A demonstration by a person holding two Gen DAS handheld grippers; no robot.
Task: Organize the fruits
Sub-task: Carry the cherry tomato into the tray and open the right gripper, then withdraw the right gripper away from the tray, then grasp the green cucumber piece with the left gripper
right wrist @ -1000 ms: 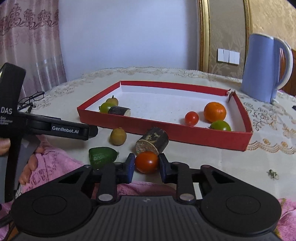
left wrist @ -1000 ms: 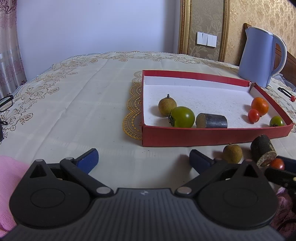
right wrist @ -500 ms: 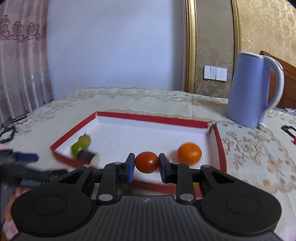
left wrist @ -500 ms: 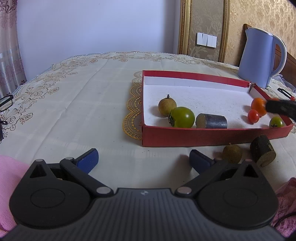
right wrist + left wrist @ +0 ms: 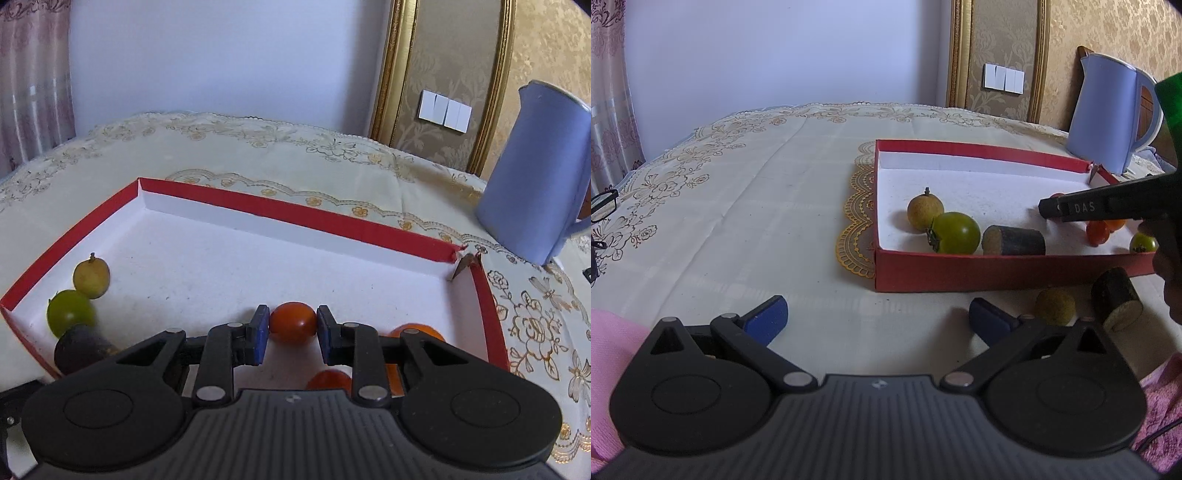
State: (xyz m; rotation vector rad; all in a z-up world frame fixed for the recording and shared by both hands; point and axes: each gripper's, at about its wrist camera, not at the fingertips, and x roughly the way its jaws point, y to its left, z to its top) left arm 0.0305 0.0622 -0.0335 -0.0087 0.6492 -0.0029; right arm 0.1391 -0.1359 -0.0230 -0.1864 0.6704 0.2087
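Observation:
My right gripper [image 5: 291, 330] is shut on a red tomato [image 5: 292, 323] and holds it over the red tray [image 5: 303, 218], near its right end. Below it lie another red tomato [image 5: 327, 380] and an orange fruit [image 5: 417, 330]. At the tray's left end sit a longan [image 5: 91, 277], a green tomato [image 5: 69, 313] and a dark cut cane piece [image 5: 79, 350]. My left gripper [image 5: 877, 321] is open and empty, low over the tablecloth in front of the tray [image 5: 997, 269]. A longan [image 5: 1054, 306] and a second cane piece [image 5: 1117, 299] lie outside the tray.
A blue kettle [image 5: 539, 173] stands beyond the tray's right corner. Glasses [image 5: 604, 205] lie at the far left of the tablecloth. Pink cloth [image 5: 609, 350] lies at the near edge. The right gripper's body [image 5: 1104, 206] reaches over the tray in the left wrist view.
My right gripper lifted the red tomato off the cloth and carried it forward over the tray. The left gripper has stayed still and open.

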